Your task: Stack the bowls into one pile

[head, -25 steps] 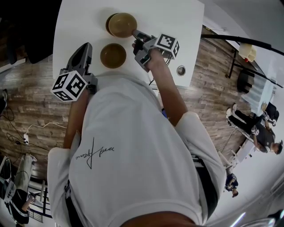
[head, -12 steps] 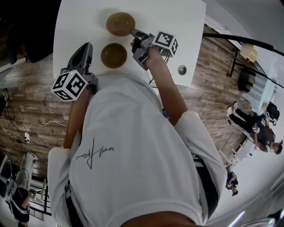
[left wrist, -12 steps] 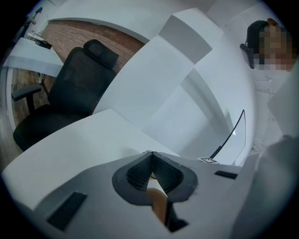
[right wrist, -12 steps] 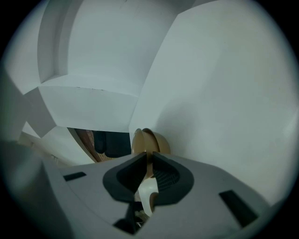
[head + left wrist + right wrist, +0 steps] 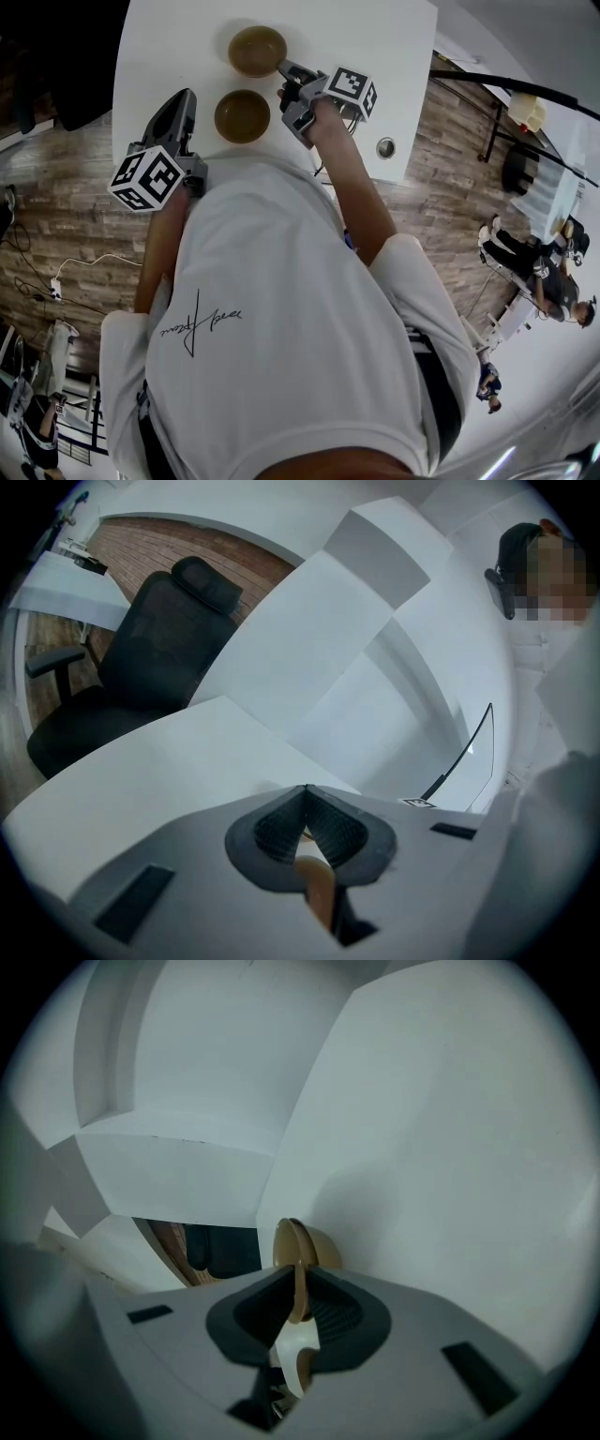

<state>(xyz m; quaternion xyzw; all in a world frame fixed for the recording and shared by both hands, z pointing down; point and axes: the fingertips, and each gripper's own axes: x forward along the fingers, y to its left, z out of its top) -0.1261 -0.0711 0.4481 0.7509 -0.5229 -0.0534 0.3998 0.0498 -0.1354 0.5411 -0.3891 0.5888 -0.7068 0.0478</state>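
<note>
Two brown bowls sit on the white table in the head view: a far bowl and a near bowl. My right gripper is shut on the far bowl's right rim. In the right gripper view that rim stands edge-on between the pads. The far bowl now lies level; whether another bowl sits under it I cannot tell. My left gripper rests left of the near bowl, apart from it. In the left gripper view its jaws meet at the tips, with nothing held.
A round metal grommet is set in the table near its right front corner. A black office chair stands beyond the table's far left edge. Wooden floor, cables and seated people lie to the sides.
The far bowl was tilted and raised in my right gripper, with a dark rim showing behind it; it has come down and now sits level. The left gripper has kept still.
</note>
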